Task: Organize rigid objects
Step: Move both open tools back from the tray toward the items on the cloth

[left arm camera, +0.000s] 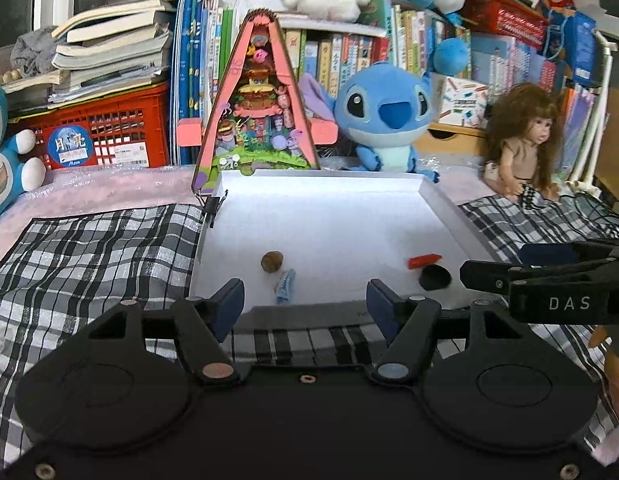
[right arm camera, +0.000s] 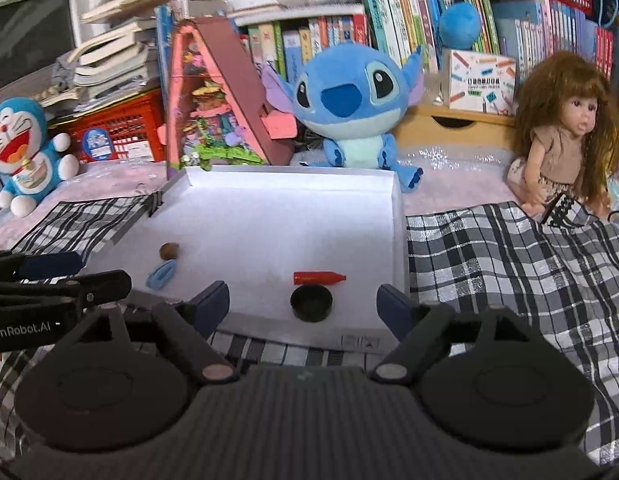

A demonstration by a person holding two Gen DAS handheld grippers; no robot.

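Right wrist view showed the right claw (right arm camera: 303, 304) apart and empty, cap (right arm camera: 311, 302) and crayon (right arm camera: 319, 278) just ahead in the tray (right arm camera: 397, 216) (placing seemingly done); left claw (left arm camera: 305, 304) likewise apart, clip (left arm camera: 285, 286) ahead. Next: withdraw.

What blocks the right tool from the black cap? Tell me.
Only the white tray's low near wall lies between the open right tool and the black cap; approaching from above clears it. The red crayon lies beyond.
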